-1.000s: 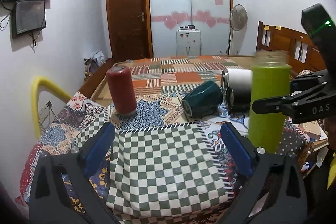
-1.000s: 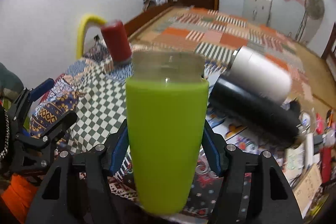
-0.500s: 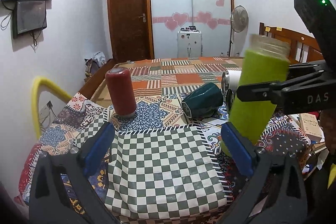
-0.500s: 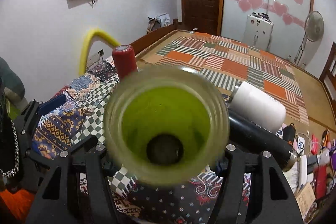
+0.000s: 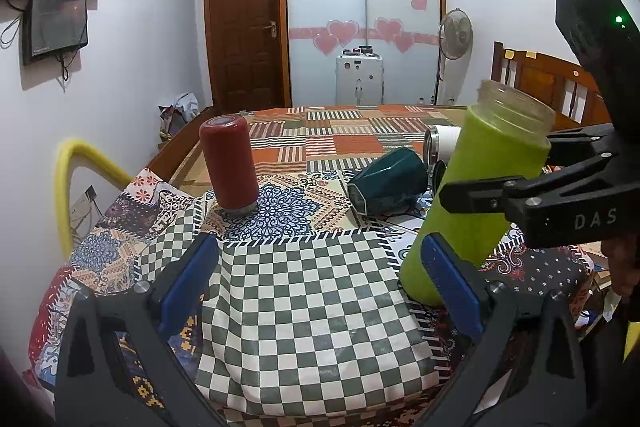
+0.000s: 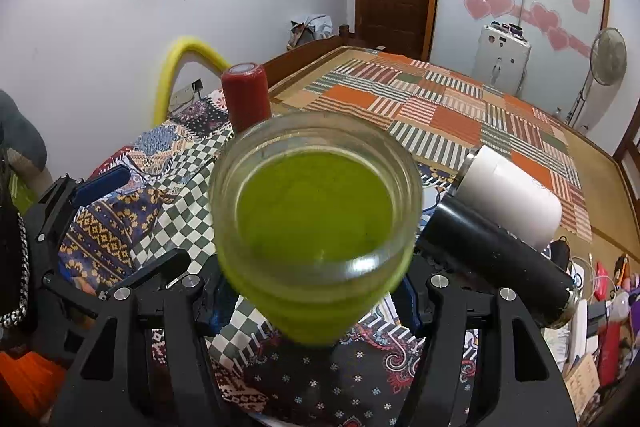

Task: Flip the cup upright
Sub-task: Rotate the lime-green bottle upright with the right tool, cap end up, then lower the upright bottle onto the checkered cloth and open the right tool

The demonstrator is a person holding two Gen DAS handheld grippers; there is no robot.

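Observation:
My right gripper [image 6: 316,291] is shut on a lime-green cup [image 6: 316,227] with a clear rim. The cup is mouth up and tilted; in the left wrist view the green cup [image 5: 476,203] leans right, its base low over or on the patterned cloth [image 5: 312,303]. The right gripper [image 5: 480,187] clamps it at mid-height there. My left gripper [image 5: 320,279] is open and empty over the green-checked patch. In the right wrist view the left gripper [image 6: 100,183] sits at the left edge.
A red cup [image 5: 230,167] stands upside down at the back left. A dark green cup [image 5: 386,183] lies on its side. A white cup [image 6: 508,199] and a black bottle [image 6: 500,263] lie on their sides at the right. A yellow bar [image 5: 76,187] rises at the left.
The right gripper has turned the green cup from held upright and higher to tilted, mouth toward its camera, and lowered it toward the cloth. The left gripper has stayed in place.

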